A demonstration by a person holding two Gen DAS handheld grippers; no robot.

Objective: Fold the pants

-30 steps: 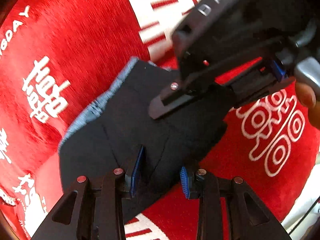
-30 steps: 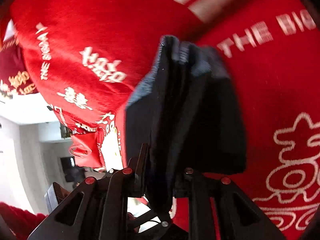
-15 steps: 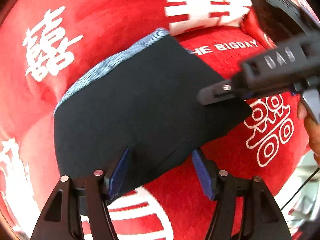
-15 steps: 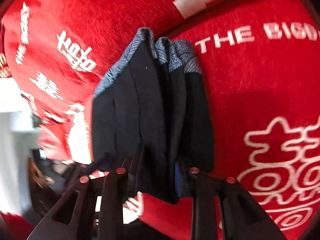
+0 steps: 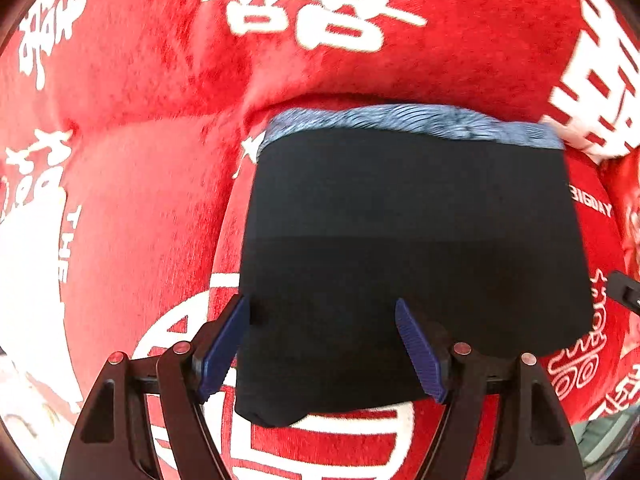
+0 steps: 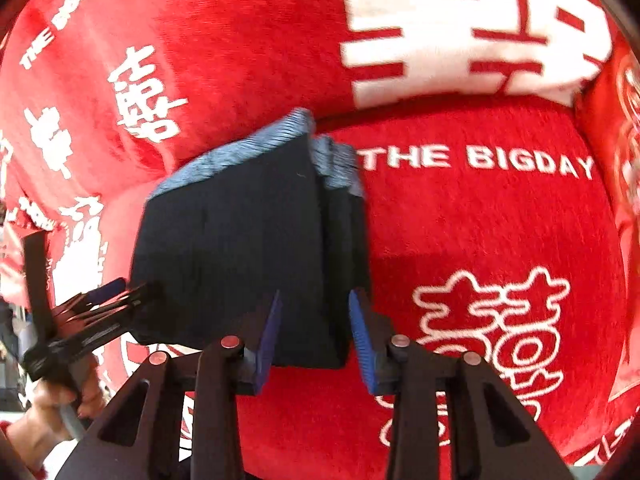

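Observation:
The folded black pants with a blue-grey waistband lie flat on the red blanket. My left gripper points down over their near edge. It is open, with its blue pads wide apart and not pressing the cloth. In the right wrist view the pants show as a stack of layers. My right gripper straddles the stack's near corner with its jaws opening, the pads clear of the fabric. The left gripper shows at that view's left edge, held by a hand.
The red plush blanket with white characters and "THE BIGDAY" lettering covers the whole surface, with soft humps and folds. The tip of the right gripper pokes in at the right edge of the left wrist view.
The left gripper opened wide, let go of the pants and swung round to their other edge. The right gripper loosened from its grip on the stack and lifted; the pants now lie flat.

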